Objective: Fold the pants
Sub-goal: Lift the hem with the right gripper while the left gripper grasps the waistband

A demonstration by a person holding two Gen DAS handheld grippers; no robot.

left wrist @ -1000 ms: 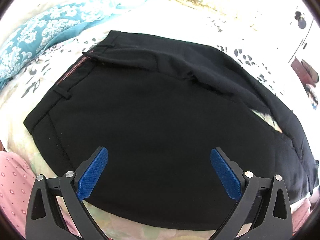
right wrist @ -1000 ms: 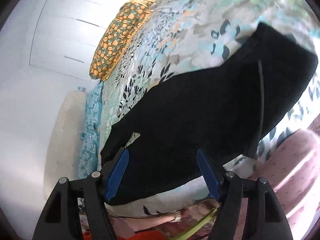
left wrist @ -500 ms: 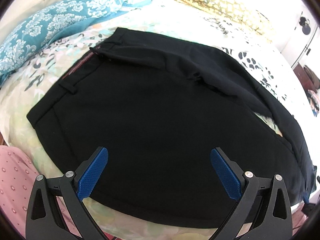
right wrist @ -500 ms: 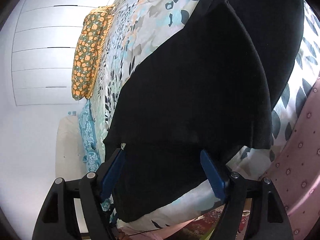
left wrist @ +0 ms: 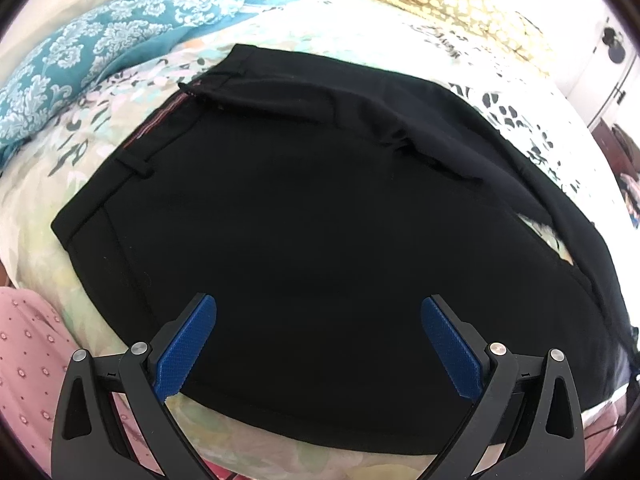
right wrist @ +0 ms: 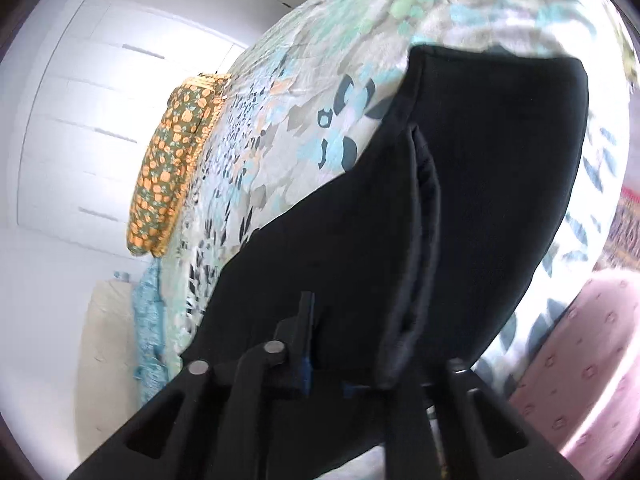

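Note:
Black pants (left wrist: 320,208) lie spread on a floral bedspread (left wrist: 104,132), waistband at the upper left, legs running off to the right. My left gripper (left wrist: 318,340) hovers open and empty over the near edge of the pants. In the right wrist view the pants (right wrist: 500,184) stretch away up the bed. My right gripper (right wrist: 344,368) is shut on a raised fold of the black fabric (right wrist: 416,248); the right finger is hidden behind the fold.
A teal patterned pillow (left wrist: 92,44) lies at the upper left and an orange floral pillow (right wrist: 172,160) at the bed's far side. Pink dotted fabric (left wrist: 24,344) lies below the bed's edge. White wardrobe doors (right wrist: 92,128) stand beyond the bed.
My right gripper closed from open onto the pants fabric and lifted a fold. The left gripper stayed open and drew back slightly.

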